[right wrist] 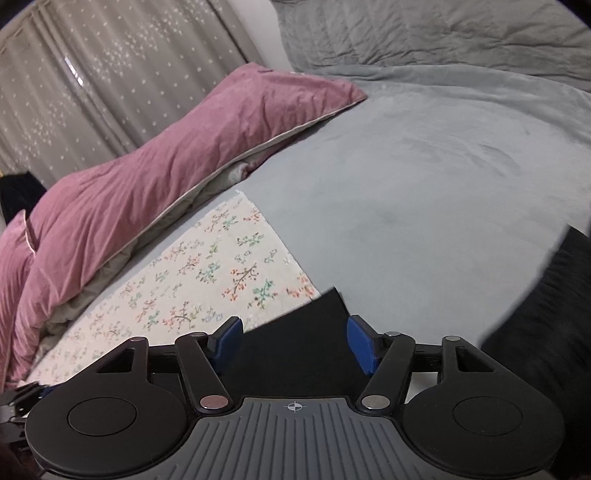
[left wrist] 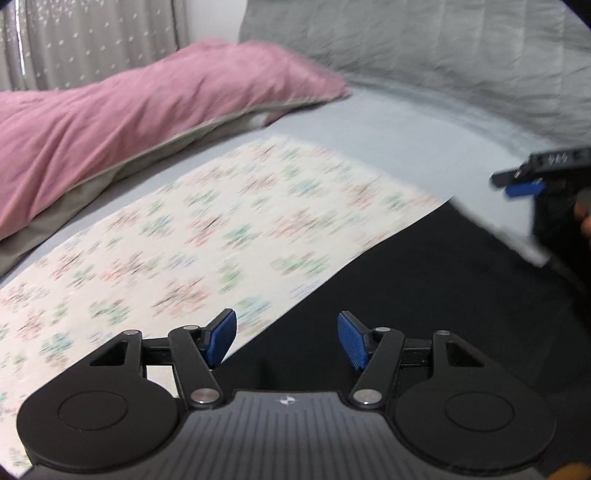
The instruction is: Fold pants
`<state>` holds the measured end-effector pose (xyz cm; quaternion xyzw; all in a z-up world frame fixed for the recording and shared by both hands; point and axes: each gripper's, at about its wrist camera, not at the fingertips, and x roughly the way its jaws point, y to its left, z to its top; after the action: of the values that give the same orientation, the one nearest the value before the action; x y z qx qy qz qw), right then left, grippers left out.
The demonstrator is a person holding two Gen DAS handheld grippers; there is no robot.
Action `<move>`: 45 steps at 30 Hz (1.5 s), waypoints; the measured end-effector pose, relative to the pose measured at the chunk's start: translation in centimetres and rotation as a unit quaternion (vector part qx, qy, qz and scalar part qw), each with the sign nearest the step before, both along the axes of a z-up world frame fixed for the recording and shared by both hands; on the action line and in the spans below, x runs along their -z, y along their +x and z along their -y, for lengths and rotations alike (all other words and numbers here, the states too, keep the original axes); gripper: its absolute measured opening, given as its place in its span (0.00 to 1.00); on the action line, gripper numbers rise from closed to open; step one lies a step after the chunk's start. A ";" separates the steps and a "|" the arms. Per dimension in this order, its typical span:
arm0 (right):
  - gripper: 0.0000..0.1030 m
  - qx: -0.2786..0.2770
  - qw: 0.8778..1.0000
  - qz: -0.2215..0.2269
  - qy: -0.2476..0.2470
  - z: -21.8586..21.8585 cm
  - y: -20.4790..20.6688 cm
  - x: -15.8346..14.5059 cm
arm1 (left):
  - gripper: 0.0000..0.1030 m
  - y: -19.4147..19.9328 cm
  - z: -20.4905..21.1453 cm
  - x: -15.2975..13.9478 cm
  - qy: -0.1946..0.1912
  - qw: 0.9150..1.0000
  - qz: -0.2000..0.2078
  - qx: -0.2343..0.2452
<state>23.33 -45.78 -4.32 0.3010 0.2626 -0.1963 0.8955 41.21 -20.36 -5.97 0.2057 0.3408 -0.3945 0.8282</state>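
Observation:
The black pants (left wrist: 424, 280) lie on the bed, partly over a white floral cloth (left wrist: 207, 236). My left gripper (left wrist: 287, 338) is open above the pants' edge, holding nothing. My right gripper (right wrist: 294, 341) is open, with a corner of the black pants (right wrist: 306, 332) lying between its blue pads (right wrist: 360, 345); the pads do not press it. The right gripper also shows at the right edge of the left wrist view (left wrist: 524, 181). The floral cloth shows in the right wrist view (right wrist: 207, 273) too. The left view is blurred.
A pink duvet (right wrist: 155, 170) lies along the left over a grey-blue bedsheet (right wrist: 424, 192). A grey quilted blanket (right wrist: 443, 33) lies at the back. Star-patterned curtains (right wrist: 92, 85) hang behind. More black fabric (right wrist: 546, 325) bunches at the right.

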 end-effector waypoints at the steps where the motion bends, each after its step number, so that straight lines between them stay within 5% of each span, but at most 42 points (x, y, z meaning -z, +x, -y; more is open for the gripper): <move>1: 0.55 -0.003 1.000 -0.011 -0.007 0.1 0.8 0.4 | 0.84 0.5 -0.7 0.3 0.012 1.000 0.000 -0.004; 12: 0.31 0.008 0.999 -0.046 0.012 3.0 4.2 4.8 | 0.84 5.0 -7.2 3.2 0.052 0.997 -0.037 -0.034; 22: 0.29 0.025 1.000 -0.017 -0.009 3.5 4.6 5.8 | 0.80 5.5 -8.5 3.9 0.032 0.998 -0.053 -0.024; 23: 0.28 0.021 1.000 -0.015 -0.008 3.5 4.6 5.9 | 0.75 5.5 -8.5 4.0 0.030 0.998 -0.057 -0.024; 25: 0.11 0.013 1.000 -0.011 -0.003 3.4 4.6 6.0 | 0.61 5.6 -8.5 4.1 0.019 0.996 -0.077 -0.031; 26: 0.04 0.011 1.000 -0.011 0.003 3.4 4.7 6.1 | 0.48 5.5 -8.5 4.2 0.011 0.996 -0.082 -0.037; 29: 0.00 0.025 1.000 -0.003 0.006 3.3 4.4 5.9 | 0.29 4.9 -8.3 4.3 0.007 0.996 -0.060 -0.064; 36: 0.00 0.045 0.998 0.031 -0.042 2.2 4.2 3.3 | 0.27 3.7 -8.8 3.5 -0.028 0.994 -0.006 -0.103; 45: 0.00 0.030 0.993 -0.002 -0.117 1.5 11.4 0.8 | 0.27 6.0 -8.0 1.2 -0.048 0.983 0.067 -0.163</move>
<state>34.74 -47.29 -5.14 0.2012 0.2308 -0.2531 0.9177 47.25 -12.37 -7.17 0.1331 0.2943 -0.2559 0.9112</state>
